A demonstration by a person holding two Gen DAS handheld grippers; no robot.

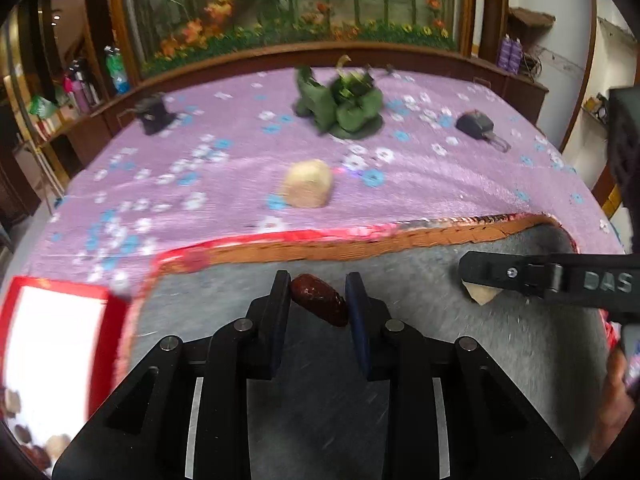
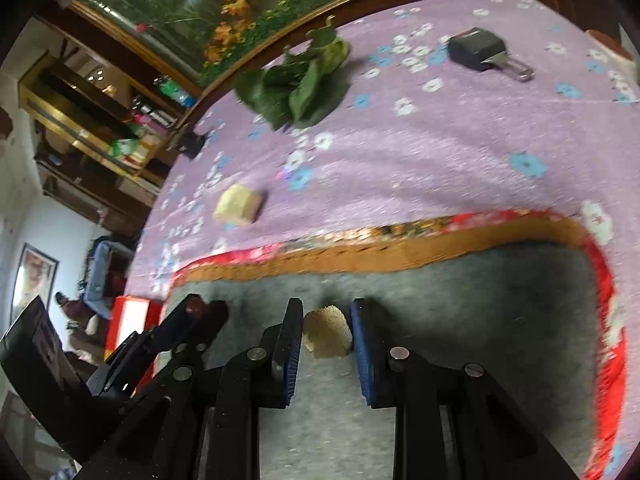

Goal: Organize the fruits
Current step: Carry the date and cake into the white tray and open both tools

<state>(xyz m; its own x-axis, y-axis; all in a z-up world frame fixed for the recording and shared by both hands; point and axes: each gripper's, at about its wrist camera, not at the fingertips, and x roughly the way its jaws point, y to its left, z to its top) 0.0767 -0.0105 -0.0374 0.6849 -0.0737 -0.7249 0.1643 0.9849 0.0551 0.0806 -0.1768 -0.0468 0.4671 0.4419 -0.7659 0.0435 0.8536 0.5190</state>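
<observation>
My left gripper (image 1: 319, 300) is shut on a dark red date (image 1: 319, 299) and holds it over the grey inside of a red-rimmed tray (image 1: 280, 254). My right gripper (image 2: 326, 330) is shut on a pale beige chunk (image 2: 328, 332) over the same tray (image 2: 400, 258). In the left wrist view the right gripper (image 1: 480, 280) reaches in from the right, with the chunk (image 1: 482, 294) showing below its finger. In the right wrist view the left gripper (image 2: 208, 308) and its date (image 2: 218, 310) show at the left. Another beige chunk (image 1: 308, 184) (image 2: 239, 205) lies on the purple flowered cloth beyond the tray.
A bunch of green leaves (image 1: 340, 106) (image 2: 296, 84) lies at the back of the cloth. A black padlock (image 1: 478, 124) (image 2: 484, 50) lies to the right, a dark object (image 1: 154, 114) to the left. A red-edged white box (image 1: 56, 340) with small fruit pieces sits at the left.
</observation>
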